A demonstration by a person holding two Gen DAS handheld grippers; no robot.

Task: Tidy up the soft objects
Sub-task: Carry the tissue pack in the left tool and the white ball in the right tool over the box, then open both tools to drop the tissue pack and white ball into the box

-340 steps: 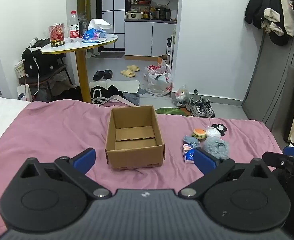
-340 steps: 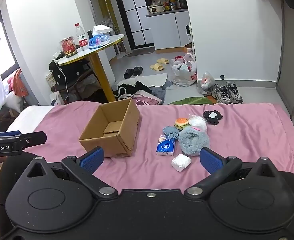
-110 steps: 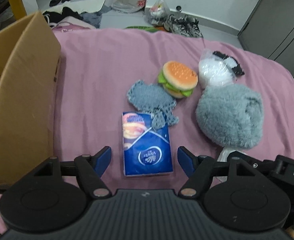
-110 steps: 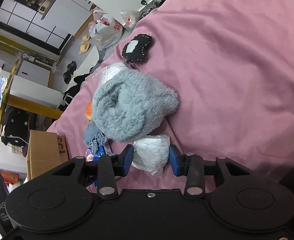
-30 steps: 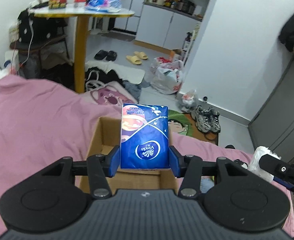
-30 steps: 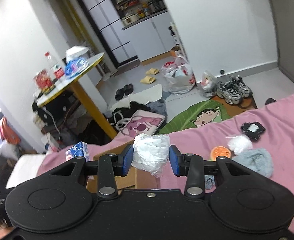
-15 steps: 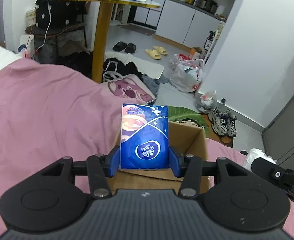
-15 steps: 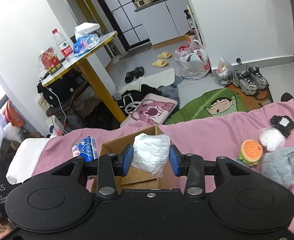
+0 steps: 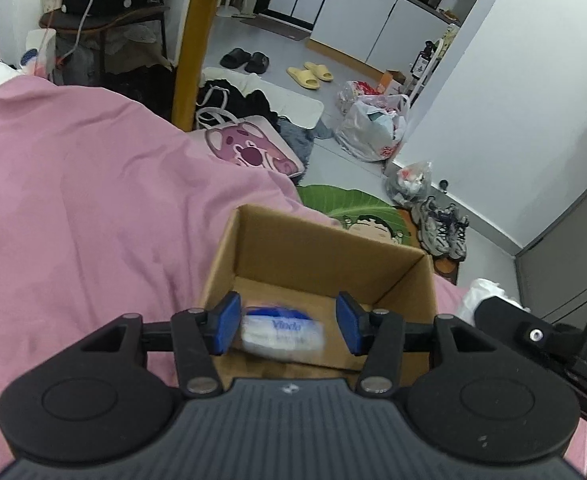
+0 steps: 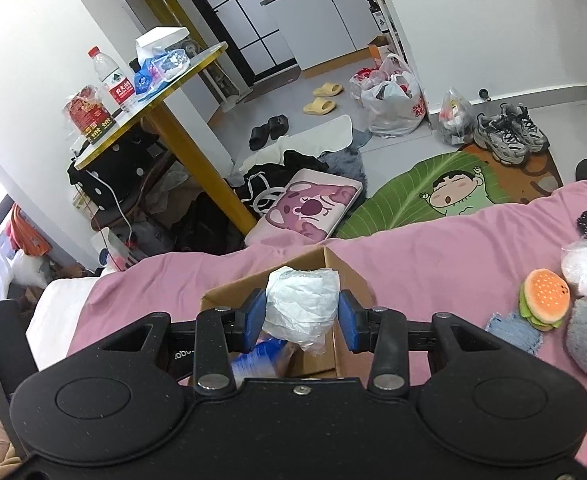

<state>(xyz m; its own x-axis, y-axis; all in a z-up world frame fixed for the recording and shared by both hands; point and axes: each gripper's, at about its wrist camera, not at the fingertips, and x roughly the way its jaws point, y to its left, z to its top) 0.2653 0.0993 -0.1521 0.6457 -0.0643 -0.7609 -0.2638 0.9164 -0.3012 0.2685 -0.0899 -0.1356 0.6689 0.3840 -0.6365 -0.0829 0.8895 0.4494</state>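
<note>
- Since half a second ago tissue pack (image 9: 281, 330) is dropping blurred into cardboard box (image 9: 325, 256), clear of left gripper (image 9: 288, 326) pads, jaws apart.
- I'm keeping right gripper (image 10: 302, 316) clamped on white bundle (image 10: 302, 306) over the box.
- Burger plush (image 10: 544, 298) is lying at 3 o'clock.

Each claw, left claw (image 9: 288, 328) and right claw (image 10: 300, 322), has a black body, blue pads (image 9: 225, 322), silver screws and round side discs.

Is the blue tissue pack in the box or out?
In: the blurred blue plastic tissue pack sits inside the walls of the brown cardboard box, clear of the left tool's pads. Whether it has landed, cannot tell.
</note>
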